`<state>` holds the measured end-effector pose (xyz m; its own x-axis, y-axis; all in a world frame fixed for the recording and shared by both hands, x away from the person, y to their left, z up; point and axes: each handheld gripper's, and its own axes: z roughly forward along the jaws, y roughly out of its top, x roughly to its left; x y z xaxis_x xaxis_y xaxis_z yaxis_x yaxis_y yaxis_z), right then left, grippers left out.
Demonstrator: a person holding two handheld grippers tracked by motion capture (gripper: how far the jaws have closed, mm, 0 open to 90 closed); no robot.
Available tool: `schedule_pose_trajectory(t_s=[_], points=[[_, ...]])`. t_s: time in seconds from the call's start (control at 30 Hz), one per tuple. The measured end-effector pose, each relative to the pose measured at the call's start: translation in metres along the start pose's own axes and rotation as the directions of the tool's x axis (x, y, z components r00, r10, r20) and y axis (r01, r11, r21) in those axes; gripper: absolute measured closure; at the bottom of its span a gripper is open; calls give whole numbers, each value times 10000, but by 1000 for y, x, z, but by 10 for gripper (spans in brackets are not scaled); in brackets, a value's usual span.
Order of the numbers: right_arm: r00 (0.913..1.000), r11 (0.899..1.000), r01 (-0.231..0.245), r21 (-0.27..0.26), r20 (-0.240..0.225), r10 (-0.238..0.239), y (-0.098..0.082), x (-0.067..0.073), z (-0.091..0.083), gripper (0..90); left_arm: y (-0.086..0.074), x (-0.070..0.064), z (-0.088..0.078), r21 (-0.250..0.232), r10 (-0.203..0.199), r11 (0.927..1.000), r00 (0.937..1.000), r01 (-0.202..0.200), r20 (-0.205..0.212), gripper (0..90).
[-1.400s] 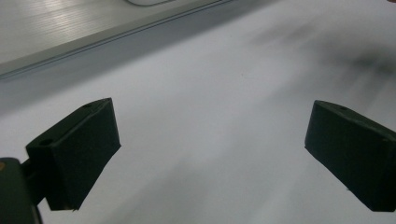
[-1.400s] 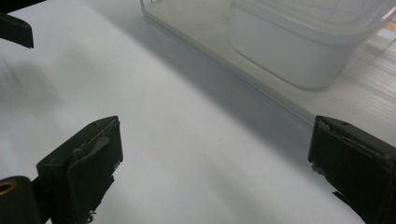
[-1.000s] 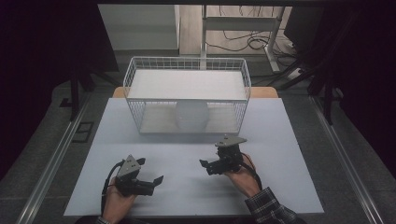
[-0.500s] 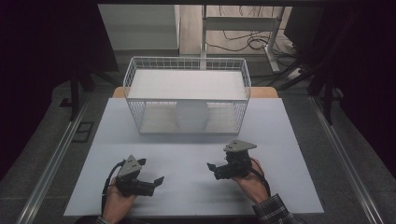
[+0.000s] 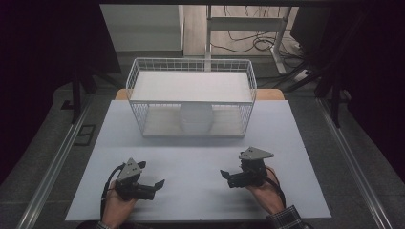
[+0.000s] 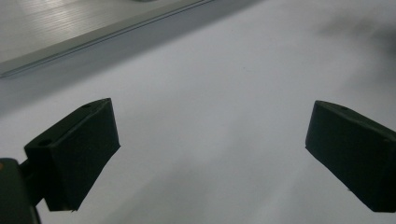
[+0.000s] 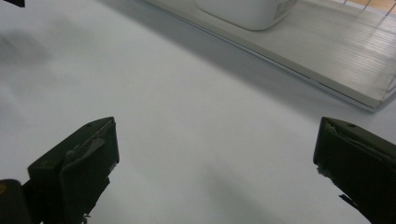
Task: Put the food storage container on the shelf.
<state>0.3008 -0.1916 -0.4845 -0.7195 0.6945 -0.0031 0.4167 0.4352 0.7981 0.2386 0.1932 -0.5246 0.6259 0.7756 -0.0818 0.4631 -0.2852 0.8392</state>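
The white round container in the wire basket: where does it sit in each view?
High view: white container upper centre, on the lower shelf of the wire basket.
Left gripper view: not in this picture.
Right gripper view: container at the top edge, cropped, beyond the open right gripper.
Shared landmark: the white table, also and.

A white wire basket (image 5: 138,86) of thin coated metal stands at twelve o'clock on the smooth, matt white table (image 5: 200,186); its shelves look matt white.
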Motion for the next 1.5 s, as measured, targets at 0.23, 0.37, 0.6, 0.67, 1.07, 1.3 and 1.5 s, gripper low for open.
schedule_pose_trajectory(t_s=[0.23, 0.37, 0.6, 0.67, 1.07, 1.3, 1.5], points=[[9998, 9999, -121, 32, 126, 120, -8, -3, -8, 0, -1, 1, -5, 38, 32, 10000, 9999, -32, -101, 22], [9997, 9999, -143, 66, 213, 141, -11, -4, -12, 0, -3, 3, -10, 28, -37, 10000, 9999, 37, -135, 22], [9993, 9997, -224, 58, 298, 222, -17, -5, -19, 0, -6, 5, -16, -8, -187, 9998, 9996, 186, -209, 22], [9993, 9997, -220, 51, 316, 218, -19, -6, -21, 0, -7, 6, -18, 24, -159, 9999, 9995, 160, -267, 22], [9981, 9995, -258, 161, 570, 249, -29, -8, -32, 0, -15, 12, -30, 65, -370, 9993, 9981, 373, -497, 21], [9970, 9992, -378, 162, 682, 367, -35, -10, -41, 0, -20, 16, -38, 4, -536, 9986, 9967, 537, -603, 20], [9947, 9986, -497, 152, 905, 481, -42, -14, -51, 0, -26, 18, -44, -7, -654, 9979, 9958, 655, -637, 19]])
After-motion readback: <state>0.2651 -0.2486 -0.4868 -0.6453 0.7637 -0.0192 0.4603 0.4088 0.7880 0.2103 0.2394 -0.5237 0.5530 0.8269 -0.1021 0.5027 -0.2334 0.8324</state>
